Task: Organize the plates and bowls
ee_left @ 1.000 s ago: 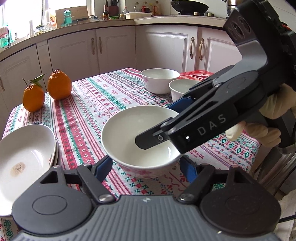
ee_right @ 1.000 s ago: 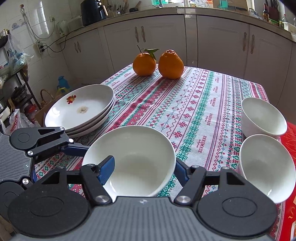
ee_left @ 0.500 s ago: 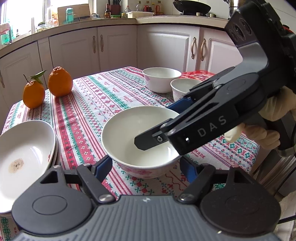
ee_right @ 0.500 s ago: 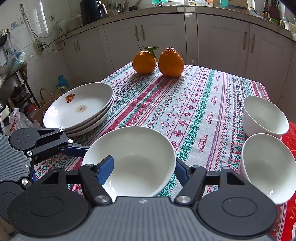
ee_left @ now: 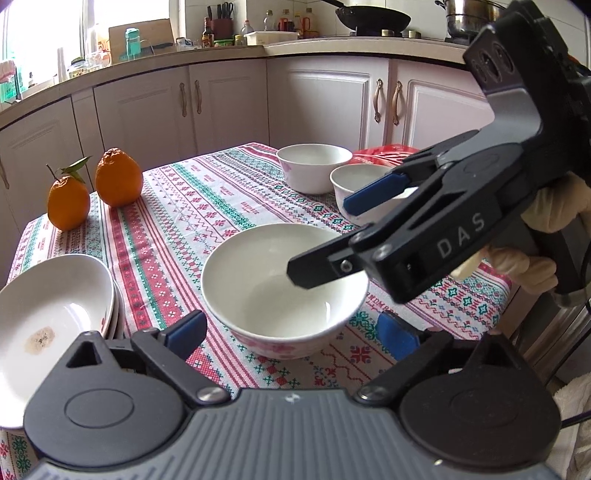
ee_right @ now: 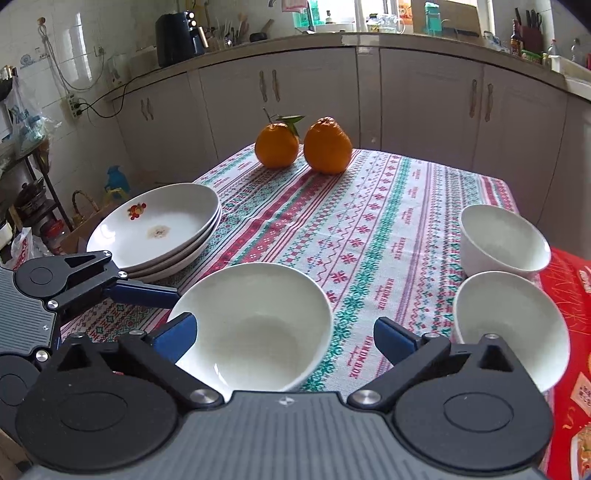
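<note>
Plates (ee_right: 159, 229) stacked at the table's left edge, looks done. Big bowl (ee_right: 255, 325) on the cloth (ee_right: 369, 229), between both sets of jaws. Left gripper (ee_left: 291, 332) and right gripper (ee_right: 284, 338) have just been opening; pads clear of the rim. Two small bowls (ee_right: 502, 240) still loose, right. Left: nesting them. Mid-table is free; near bowl sits close to the front edge.

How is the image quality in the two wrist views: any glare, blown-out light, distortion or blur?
Left wrist view: window at top left blown out white, counter edge bowed by the fisheye, small glint inside the large bowl, right tool sharp. Right wrist view: window overexposed too, cabinets curved, stacked plates and oranges crisp, soft shadows, no motion blur.
</note>
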